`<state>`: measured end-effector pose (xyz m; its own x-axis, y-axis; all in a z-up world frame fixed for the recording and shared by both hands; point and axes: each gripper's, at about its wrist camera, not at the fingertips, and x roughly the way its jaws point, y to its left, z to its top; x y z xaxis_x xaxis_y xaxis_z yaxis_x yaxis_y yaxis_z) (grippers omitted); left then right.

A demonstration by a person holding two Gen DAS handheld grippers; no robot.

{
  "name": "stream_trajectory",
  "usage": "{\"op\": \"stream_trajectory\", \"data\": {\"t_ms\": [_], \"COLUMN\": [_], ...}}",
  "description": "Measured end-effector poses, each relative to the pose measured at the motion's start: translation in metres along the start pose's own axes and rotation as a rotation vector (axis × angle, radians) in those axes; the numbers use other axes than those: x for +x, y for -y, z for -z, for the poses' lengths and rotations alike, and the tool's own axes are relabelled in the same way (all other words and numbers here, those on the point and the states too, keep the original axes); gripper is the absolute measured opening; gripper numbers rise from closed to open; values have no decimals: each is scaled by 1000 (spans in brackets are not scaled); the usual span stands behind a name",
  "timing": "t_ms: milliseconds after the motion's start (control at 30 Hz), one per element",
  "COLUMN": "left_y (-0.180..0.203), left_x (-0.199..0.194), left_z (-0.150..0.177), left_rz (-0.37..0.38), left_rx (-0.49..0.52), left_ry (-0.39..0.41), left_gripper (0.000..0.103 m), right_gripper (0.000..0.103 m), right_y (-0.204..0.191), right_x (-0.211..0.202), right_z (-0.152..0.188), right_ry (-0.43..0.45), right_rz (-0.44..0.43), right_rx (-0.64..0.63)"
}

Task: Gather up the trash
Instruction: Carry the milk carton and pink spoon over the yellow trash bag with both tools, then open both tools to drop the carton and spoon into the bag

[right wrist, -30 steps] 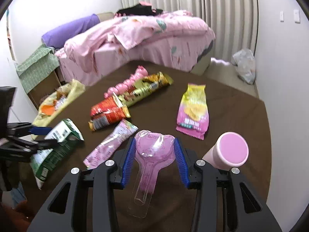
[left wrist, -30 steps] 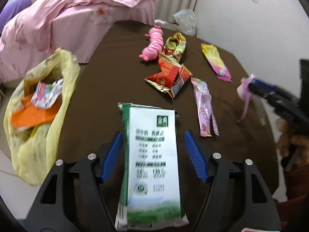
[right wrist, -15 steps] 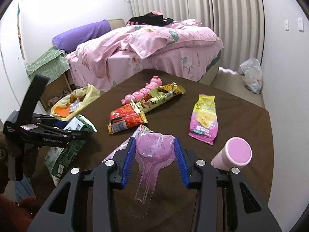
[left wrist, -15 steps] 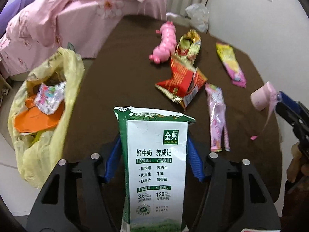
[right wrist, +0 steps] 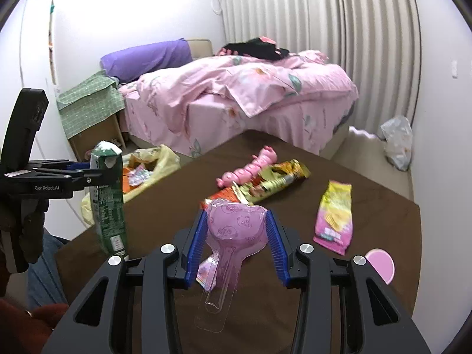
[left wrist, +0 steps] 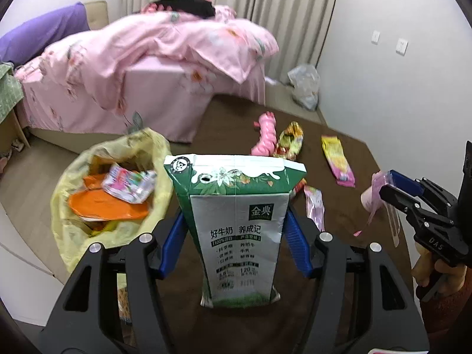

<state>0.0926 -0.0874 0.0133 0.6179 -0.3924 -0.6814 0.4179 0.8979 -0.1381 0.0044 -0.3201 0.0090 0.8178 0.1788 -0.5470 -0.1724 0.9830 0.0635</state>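
Note:
My left gripper (left wrist: 234, 236) is shut on a green and white milk carton (left wrist: 236, 224) and holds it upright above the brown table, right of the yellow trash bag (left wrist: 118, 188). The carton also shows in the right wrist view (right wrist: 109, 197). My right gripper (right wrist: 236, 242) is shut on a clear pink plastic blister pack (right wrist: 233, 233), held above the table; it shows at the right in the left wrist view (left wrist: 398, 188). The bag (right wrist: 153, 165) hangs at the table's left edge with wrappers inside.
On the brown table (right wrist: 368, 206) lie a pink toy (right wrist: 250, 168), a gold snack wrapper (right wrist: 277, 180), a red wrapper (right wrist: 224, 197), a yellow-pink packet (right wrist: 334, 215), a pink sachet (left wrist: 314, 206) and a pink cup (right wrist: 380, 265). A pink bed (right wrist: 250, 94) stands behind.
My left gripper closed on the milk carton and lifted it upright, tilting up beside the bag. My right gripper rose a little with the blister pack.

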Motion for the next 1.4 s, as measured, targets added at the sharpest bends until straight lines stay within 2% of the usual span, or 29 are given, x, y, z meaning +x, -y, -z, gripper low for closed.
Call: {"op": "stream_trajectory", "data": {"t_ms": [300, 433, 533, 633, 733, 933, 1100, 1233, 1333, 1400], "left_y": [-31, -77, -111, -148, -169, -193, -214, -222, -227, -232], "left_x": [-47, -82, -95, -96, -84, -44, -4, 46, 74, 84], "left_z": [-6, -22, -29, -28, -23, -12, -7, 8, 23, 31], "left_rz": [-72, -181, -249, -270, -265, -179, -144, -153, -166, -151], "left_rx": [-19, -91, -165, -262, -311, -352, -356, -308, -301, -309], "left_ry": [154, 274, 333, 364, 357, 352, 300, 167, 78, 45], "left_gripper": [57, 57, 57, 57, 57, 57, 57, 57, 57, 57], "right_gripper": [39, 39, 39, 39, 39, 39, 39, 39, 39, 39], "right_y": [-39, -59, -72, -82, -98, -136, -168, -183, -188, -193], "right_x": [-11, -5, 14, 39, 67, 131, 192, 254, 290, 305], "right_z": [-39, -62, -78, -90, -102, -122, -125, -116, -101, -90], "right_ry": [90, 129, 141, 127, 106, 66, 30, -110, -239, -306], "right_rz": [-53, -97, -147, -214, -273, -423, -481, -513, -497, -476], "right_rx": [-97, -147, -151, -134, -134, -159, -201, -200, -217, -247]}}
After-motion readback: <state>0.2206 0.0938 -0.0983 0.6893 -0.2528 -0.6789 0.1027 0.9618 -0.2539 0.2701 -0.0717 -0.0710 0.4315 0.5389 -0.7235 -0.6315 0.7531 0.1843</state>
